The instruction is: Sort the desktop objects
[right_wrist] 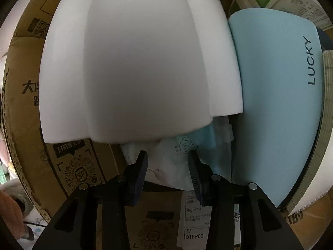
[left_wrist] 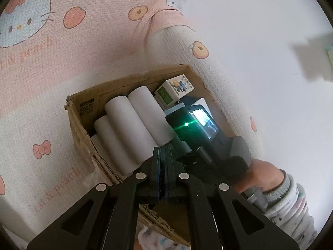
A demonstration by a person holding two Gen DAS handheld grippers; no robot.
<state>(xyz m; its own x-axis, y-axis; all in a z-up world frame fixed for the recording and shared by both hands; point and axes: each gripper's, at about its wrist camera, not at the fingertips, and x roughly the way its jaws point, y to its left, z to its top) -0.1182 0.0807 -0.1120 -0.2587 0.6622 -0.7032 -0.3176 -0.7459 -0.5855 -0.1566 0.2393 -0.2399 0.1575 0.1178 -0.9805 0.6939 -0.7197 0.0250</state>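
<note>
Right gripper [right_wrist: 168, 162] is down inside the box [left_wrist: 83, 112], fingers [right_wrist: 139, 170] partly open, holding nothing, hovering over a crumpled bag [right_wrist: 177, 166] just below the white rolls [right_wrist: 135, 62], with the blue LUCKY book [right_wrist: 274, 95] alongside. Probably a release or pick there: keep it low and clear of the rolls. Left gripper [left_wrist: 164, 158] is closed and empty above the box's near edge.

cardboard box [left_wrist: 83, 129] on patterned mat [left_wrist: 41, 83] | foam rolls [left_wrist: 133, 120] side by side in box, along its left | small carton [left_wrist: 175, 89] in box's far corner, right of rolls | LUCKY notebook [right_wrist: 276, 95] just right of rolls, touching | crumpled wrapper [right_wrist: 177, 162] under rolls' near ends
</note>
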